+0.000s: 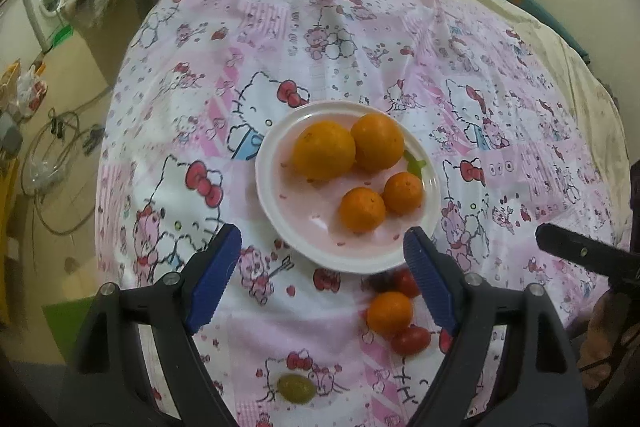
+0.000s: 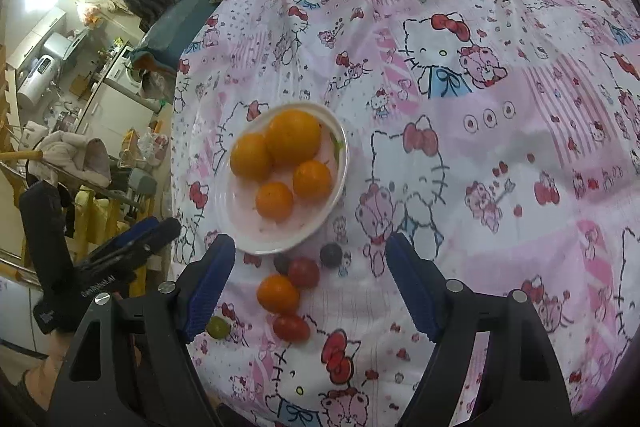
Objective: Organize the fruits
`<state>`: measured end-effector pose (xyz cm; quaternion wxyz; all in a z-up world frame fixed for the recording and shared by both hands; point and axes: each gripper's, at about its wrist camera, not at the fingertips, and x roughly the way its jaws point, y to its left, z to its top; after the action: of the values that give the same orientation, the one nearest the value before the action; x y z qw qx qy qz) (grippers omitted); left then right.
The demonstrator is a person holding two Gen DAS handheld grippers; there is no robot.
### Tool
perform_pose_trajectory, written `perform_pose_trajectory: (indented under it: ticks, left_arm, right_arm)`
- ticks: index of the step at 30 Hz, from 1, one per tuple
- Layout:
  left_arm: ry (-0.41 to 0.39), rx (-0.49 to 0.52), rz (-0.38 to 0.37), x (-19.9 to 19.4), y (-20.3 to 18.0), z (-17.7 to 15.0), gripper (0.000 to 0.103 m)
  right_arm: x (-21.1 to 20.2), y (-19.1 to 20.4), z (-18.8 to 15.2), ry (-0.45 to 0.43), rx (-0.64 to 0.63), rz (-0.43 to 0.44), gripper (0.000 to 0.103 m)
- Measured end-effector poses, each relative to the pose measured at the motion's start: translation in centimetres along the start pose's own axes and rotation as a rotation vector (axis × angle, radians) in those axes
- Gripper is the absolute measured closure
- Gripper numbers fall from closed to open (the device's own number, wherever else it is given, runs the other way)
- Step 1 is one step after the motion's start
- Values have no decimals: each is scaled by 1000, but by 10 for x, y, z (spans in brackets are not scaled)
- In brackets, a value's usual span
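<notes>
Both tools hover over the bed, and we begin at the left: our left tool stands wide open with nothing between its blue pads, the white plate just beyond its tips at twelve o'clock. On that plate sit two large oranges at the far side and two small mandarins nearer us. Moving right, a loose mandarin lies on the patterned bedsheet at six o'clock from the plate, with cherry tomatoes touching it, a dark grape close by, and a green grape well apart at seven o'clock. Our right tool is likewise spread wide and holds nothing, the loose fruits lying below its gap. We judge the mandarin light and firm, best pinched across its middle; the tomatoes and grapes are smooth, soft and apt to roll or burst, so they need a gentle squeeze.
</notes>
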<state>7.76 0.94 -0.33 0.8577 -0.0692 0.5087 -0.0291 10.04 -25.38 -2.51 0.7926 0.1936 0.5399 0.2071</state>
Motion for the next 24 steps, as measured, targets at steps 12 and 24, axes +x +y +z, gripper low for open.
perform_pose_trajectory:
  ticks: [12, 24]
  left_arm:
    - [9, -33, -10, -3, 8, -19, 22]
    - [11, -10, 48, 6, 3, -24, 22]
  right_arm:
    - [3, 0, -31, -15, 66, -17, 22]
    - [24, 2, -26, -2, 57, -47, 22]
